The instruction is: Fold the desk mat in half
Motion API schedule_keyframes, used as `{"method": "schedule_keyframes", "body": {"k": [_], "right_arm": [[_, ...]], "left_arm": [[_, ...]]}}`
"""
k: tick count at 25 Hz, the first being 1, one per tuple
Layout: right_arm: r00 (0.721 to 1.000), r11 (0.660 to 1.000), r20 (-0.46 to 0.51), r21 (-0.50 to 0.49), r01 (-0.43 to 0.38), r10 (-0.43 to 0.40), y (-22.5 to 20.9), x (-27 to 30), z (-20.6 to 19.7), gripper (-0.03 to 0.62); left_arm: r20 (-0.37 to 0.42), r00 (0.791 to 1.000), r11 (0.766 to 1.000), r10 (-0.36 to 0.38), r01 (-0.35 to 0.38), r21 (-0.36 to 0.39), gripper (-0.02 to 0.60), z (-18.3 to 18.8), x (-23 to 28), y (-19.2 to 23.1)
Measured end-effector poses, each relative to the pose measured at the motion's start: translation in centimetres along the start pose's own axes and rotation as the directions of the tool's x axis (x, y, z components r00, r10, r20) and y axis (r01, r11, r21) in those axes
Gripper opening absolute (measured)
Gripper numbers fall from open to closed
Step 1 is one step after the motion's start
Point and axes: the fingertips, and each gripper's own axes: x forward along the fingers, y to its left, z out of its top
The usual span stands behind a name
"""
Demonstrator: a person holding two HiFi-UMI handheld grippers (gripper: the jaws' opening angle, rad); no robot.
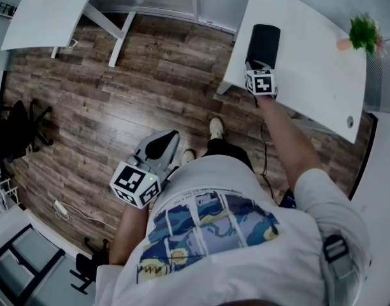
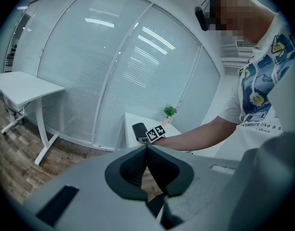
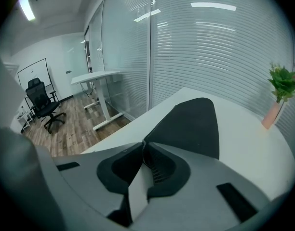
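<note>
A black desk mat [image 1: 265, 40] lies as a narrow dark strip on the white table [image 1: 310, 56] at the upper right. My right gripper [image 1: 253, 64] reaches to its near end. In the right gripper view the mat [image 3: 195, 124] stretches away over the table [image 3: 248, 148], and its near corner runs into the tips of the right gripper [image 3: 143, 143], which stand closed on it. My left gripper [image 1: 174, 136] hangs low over the wooden floor, away from the table. Its jaws meet at the tips of the left gripper [image 2: 146, 148] with nothing between them.
A small potted plant [image 1: 362, 34] stands at the table's far end. A second white desk [image 1: 48, 11] is at the upper left, a black office chair [image 1: 20, 123] at the left, and a cable with a plug strip [image 1: 61, 209] lies on the floor. A glass wall runs behind both desks.
</note>
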Motion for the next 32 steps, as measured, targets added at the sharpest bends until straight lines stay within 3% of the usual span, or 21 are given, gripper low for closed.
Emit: {"method": "schedule_keyframes", "body": {"k": [14,32], "right_arm": [[0.999,0.997,0.000,0.057,-0.047,0.047,1.8,-1.6,-0.9,0.071],[0.993,0.982,0.071,0.156,-0.103,0.093,8.4,-11.2,-3.9,0.002]], "left_arm": [[-0.003,0.999,0.998,-0.050,0.050,0.024,0.003,0.0,-0.7,-0.2],[-0.024,0.975,0.972,-0.220,0.221,0.080,0.003,-1.6,-3.4,-2.6]]}}
